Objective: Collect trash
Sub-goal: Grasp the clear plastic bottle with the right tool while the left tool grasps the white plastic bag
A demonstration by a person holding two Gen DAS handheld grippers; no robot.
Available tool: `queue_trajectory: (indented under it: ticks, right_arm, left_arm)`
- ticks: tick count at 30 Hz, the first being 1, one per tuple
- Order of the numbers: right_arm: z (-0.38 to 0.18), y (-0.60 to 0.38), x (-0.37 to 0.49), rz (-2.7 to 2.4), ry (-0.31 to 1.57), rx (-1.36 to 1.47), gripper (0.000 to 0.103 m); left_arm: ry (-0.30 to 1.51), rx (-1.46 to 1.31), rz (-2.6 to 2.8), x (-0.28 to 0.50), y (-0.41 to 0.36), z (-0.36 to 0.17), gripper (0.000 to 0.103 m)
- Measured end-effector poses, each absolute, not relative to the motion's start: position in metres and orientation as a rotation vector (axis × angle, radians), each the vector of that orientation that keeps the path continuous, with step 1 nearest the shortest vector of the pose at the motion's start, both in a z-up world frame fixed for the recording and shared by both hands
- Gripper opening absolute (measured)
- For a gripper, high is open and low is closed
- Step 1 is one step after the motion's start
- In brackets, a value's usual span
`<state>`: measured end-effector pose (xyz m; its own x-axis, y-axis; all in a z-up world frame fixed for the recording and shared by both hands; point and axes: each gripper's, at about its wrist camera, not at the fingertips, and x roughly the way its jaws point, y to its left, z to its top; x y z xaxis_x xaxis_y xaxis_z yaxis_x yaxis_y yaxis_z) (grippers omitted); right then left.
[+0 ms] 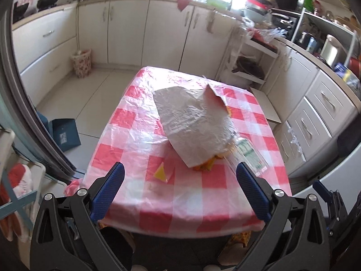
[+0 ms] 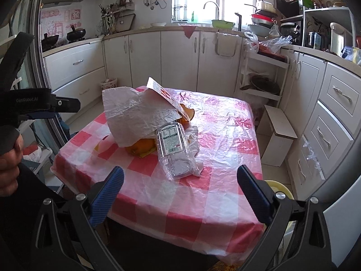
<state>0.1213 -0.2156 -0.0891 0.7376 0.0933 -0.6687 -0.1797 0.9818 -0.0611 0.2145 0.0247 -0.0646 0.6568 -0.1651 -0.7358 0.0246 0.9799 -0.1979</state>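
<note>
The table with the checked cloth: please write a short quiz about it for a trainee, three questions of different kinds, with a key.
1. True or false: the clear plastic bottle stands upright on the table.
2. Which one lies over the orange trash? A) white bag B) a towel C) a plate
3. Fill in: the left gripper and the right gripper are both ____ and hold nothing.

Key:
1. False. The bottle lies on its side, beside the bag.
2. A.
3. Open. Both hang before the near table edge, with the jaws wide apart.
</note>
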Motion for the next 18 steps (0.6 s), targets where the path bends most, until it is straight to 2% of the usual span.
queue_trajectory:
  ticks: [8, 15, 17, 18]
  right_arm:
    - [-0.132, -0.199, 0.198, 0.153, 0.828, -0.247, 0.096]
    - [-0.158, -0.194, 0.225, 0.133, 0.881, -0.252, 0.096]
    - [-0.16, -0.195, 0.225, 0.148, 0.885, -0.248, 0.096]
    - [-0.161, -0.193, 0.229, 0.157, 0.888, -0.24, 0.095]
  left_arm:
    - [0.953, -0.313, -0.07, 0.313, 0.043, -0.116, 0.095]
    - [0.974, -0.359, -0.079, 0.355, 0.042, -0.133, 0.094]
    - [0.982, -0.355, -0.09, 0.358, 0.038, -0.133, 0.074]
    - [0.989, -0.349, -0.108, 0.36, 0.035, -0.133, 0.054]
